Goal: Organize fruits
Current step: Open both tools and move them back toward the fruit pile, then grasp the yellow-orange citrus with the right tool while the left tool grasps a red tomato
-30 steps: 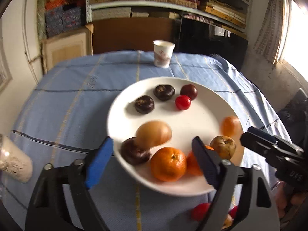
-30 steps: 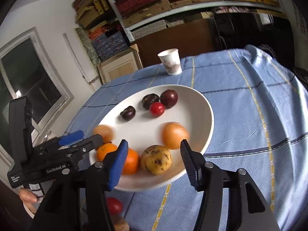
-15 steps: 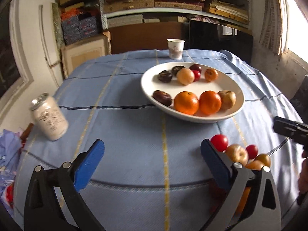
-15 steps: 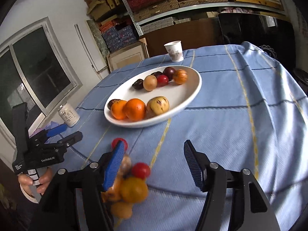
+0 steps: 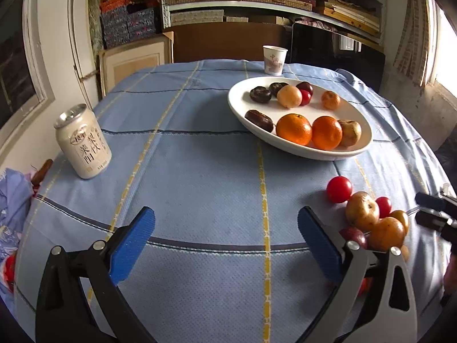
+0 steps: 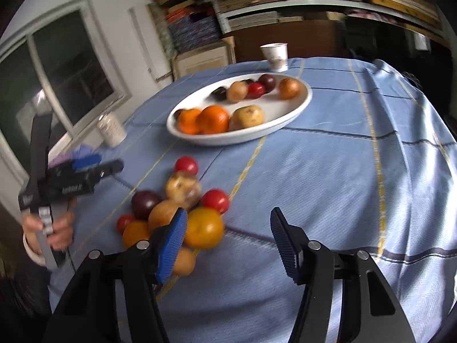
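A white plate (image 5: pixel 237 100) (image 6: pixel 302 103) on the blue tablecloth holds several fruits, among them two oranges (image 5: pixel 294 129) (image 6: pixel 212 118), dark plums and a red tomato. A loose pile of fruit (image 5: pixel 368 217) (image 6: pixel 182 205) lies on the cloth near the table's front edge. My left gripper (image 5: pixel 225 240) is open and empty, above bare cloth, left of the pile. My right gripper (image 6: pixel 228 237) is open and empty, its left finger just in front of a yellow-orange fruit (image 6: pixel 203 227) of the pile.
A drink can (image 5: pixel 82 143) (image 6: pixel 111 130) stands at the table's left. A paper cup (image 5: pixel 273 59) (image 6: pixel 274 53) stands behind the plate. Shelves with boxes fill the back wall. A window is on the left wall.
Both grippers have pulled back from over the plate toward the table's near edge. The loose fruit pile has come into view. Both stay open and empty.
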